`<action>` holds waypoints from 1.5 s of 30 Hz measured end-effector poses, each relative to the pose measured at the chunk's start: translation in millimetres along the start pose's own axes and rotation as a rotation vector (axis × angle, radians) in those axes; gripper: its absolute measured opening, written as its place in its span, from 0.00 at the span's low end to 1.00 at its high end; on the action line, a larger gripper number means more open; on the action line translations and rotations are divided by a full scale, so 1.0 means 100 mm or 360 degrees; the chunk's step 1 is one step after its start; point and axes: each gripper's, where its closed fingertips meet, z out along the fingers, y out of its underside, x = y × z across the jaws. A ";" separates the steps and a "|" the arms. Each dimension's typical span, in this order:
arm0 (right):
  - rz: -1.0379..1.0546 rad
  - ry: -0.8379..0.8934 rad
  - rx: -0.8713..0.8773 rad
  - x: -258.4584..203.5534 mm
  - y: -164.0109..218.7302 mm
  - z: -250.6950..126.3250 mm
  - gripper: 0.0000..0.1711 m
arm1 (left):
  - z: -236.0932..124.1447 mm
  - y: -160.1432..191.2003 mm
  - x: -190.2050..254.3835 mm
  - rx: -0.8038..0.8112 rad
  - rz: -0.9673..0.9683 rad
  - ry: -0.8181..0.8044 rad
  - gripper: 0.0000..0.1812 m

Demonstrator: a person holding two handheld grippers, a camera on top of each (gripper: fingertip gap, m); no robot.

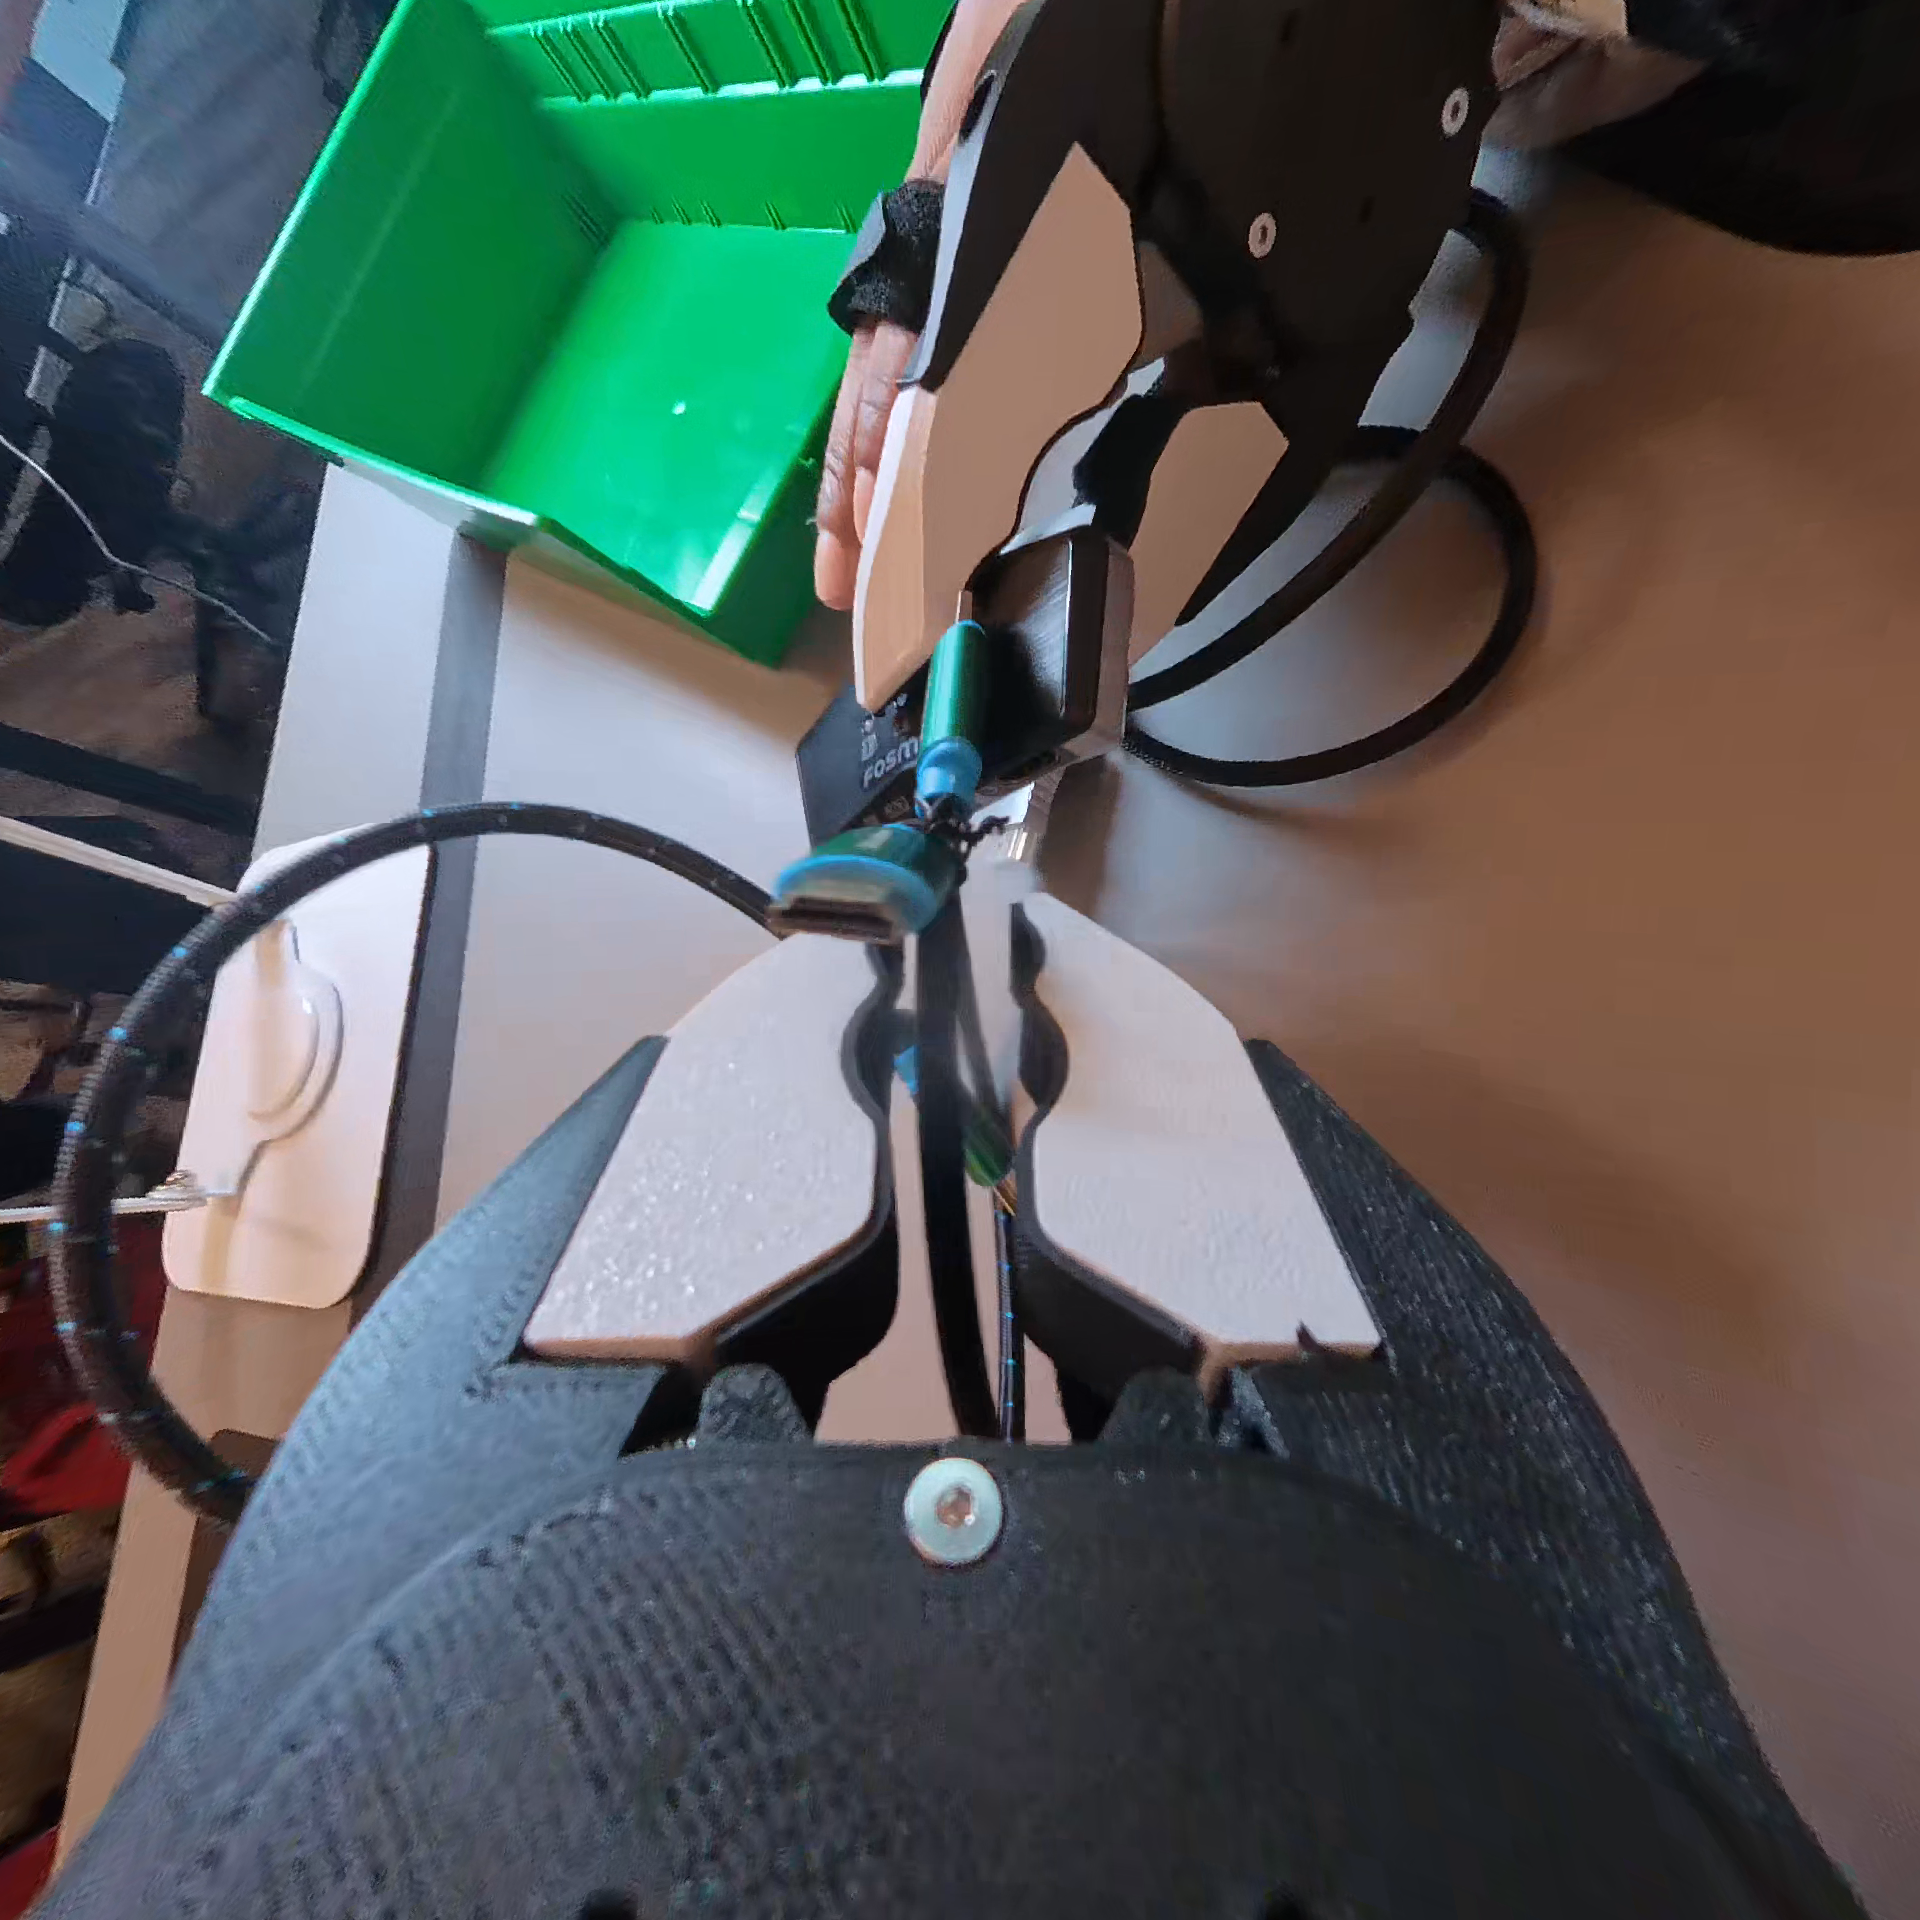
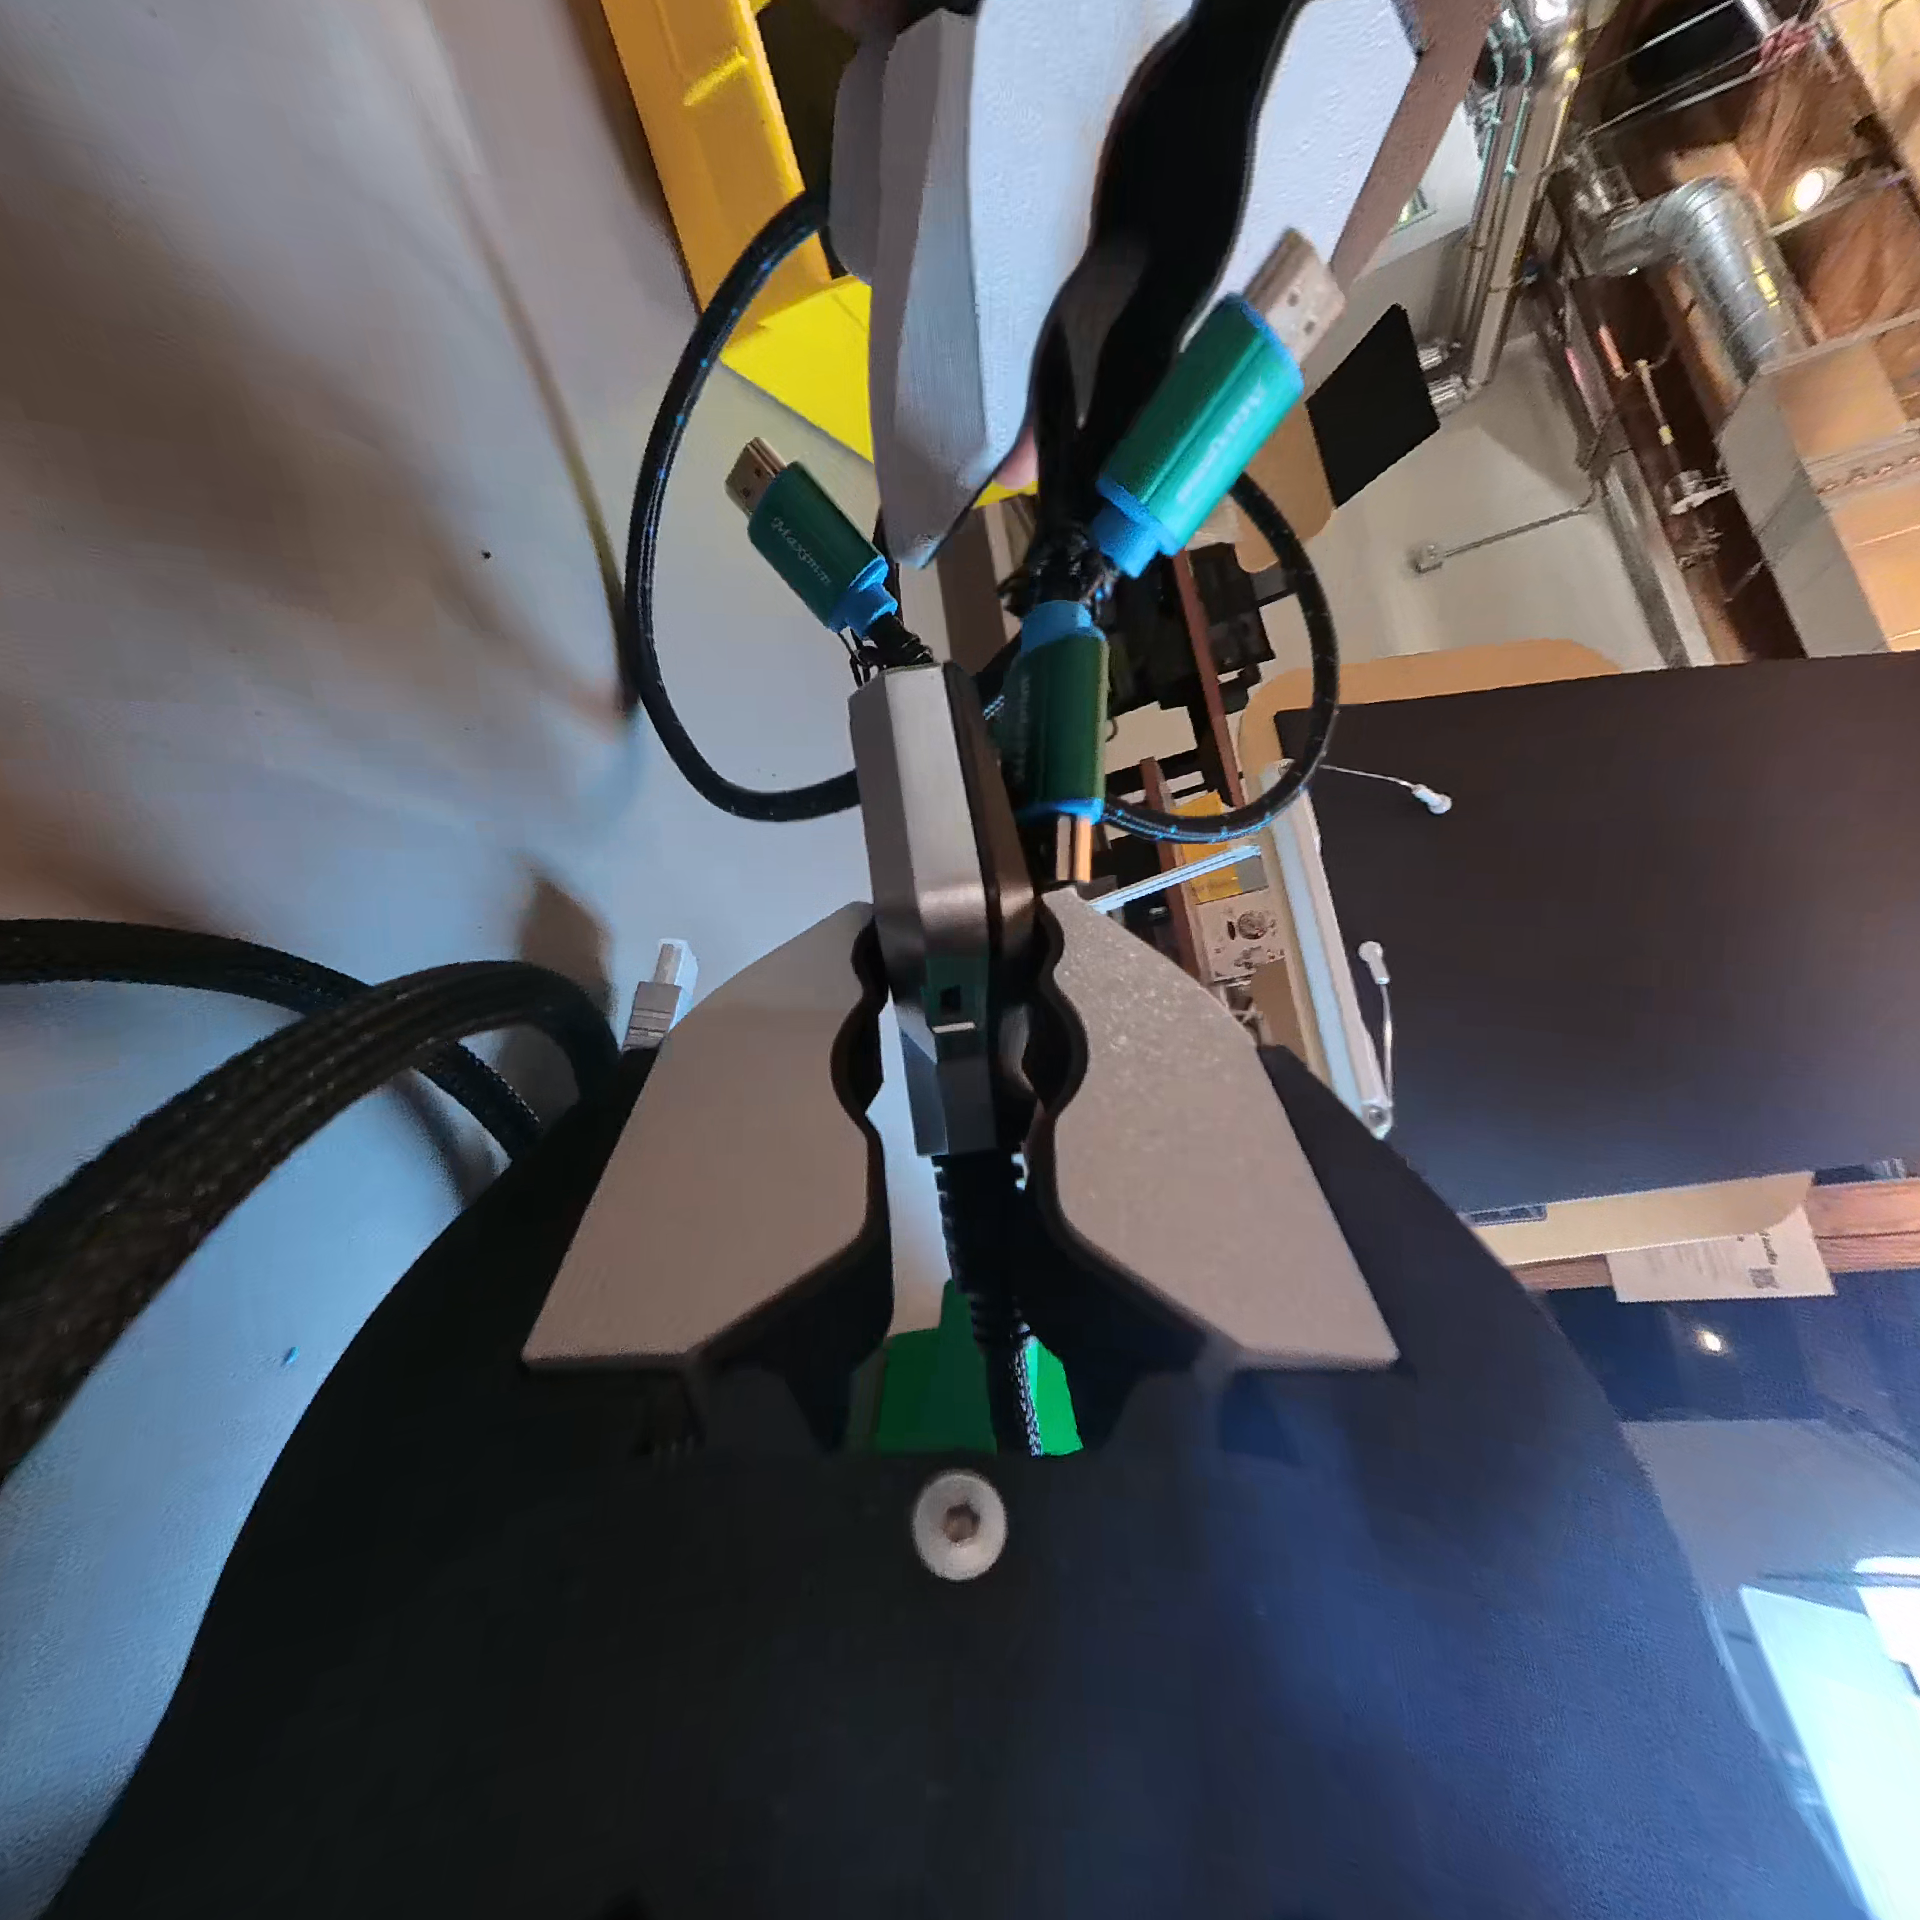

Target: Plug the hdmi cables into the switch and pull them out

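Observation:
My right gripper (image 2: 961, 914) is shut on the switch (image 2: 920, 821), a grey metal box with a black face, and holds it edge-on above the table. The left wrist view shows the switch (image 1: 1060, 644) too. Three green HDMI plugs hang loose around it: one to its left (image 2: 810, 551), one upper right (image 2: 1195, 436), and one lying against its black face (image 2: 1049, 717). My left gripper (image 1: 956, 935) is shut on the bundle of black braided HDMI cables (image 1: 945, 1195). One green plug (image 1: 852, 883) sits just past its fingertips, with another (image 1: 951, 686) against the switch.
A green bin (image 1: 582, 343) stands open at the table's far left edge. A yellow bin (image 2: 727, 156) is beyond the cables. A thick black braided cable (image 2: 208, 1122) loops on the table (image 1: 1558, 1039). A white pad (image 1: 281, 1091) hangs at the table edge. Spacing between my two grippers at the tips: around 5 cm.

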 end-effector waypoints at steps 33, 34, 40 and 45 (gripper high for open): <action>0.0510 -0.0052 0.0100 0.27 0.11 -0.14 0.14 | -0.01 -0.24 -0.24 0.0153 0.0062 -0.0383 0.09; 0.0570 -0.0062 0.0130 0.30 0.12 -0.16 0.14 | -0.04 -0.24 -0.24 0.0113 0.0130 -0.0409 0.09; 0.0529 -0.0078 0.0069 0.28 0.16 -0.16 0.14 | 0.00 -0.22 -0.21 -0.0096 0.0350 -0.0509 0.09; 0.0497 -0.0074 0.0057 0.27 0.15 -0.15 0.14 | -0.01 -0.18 -0.24 -0.0106 0.0260 -0.0497 0.09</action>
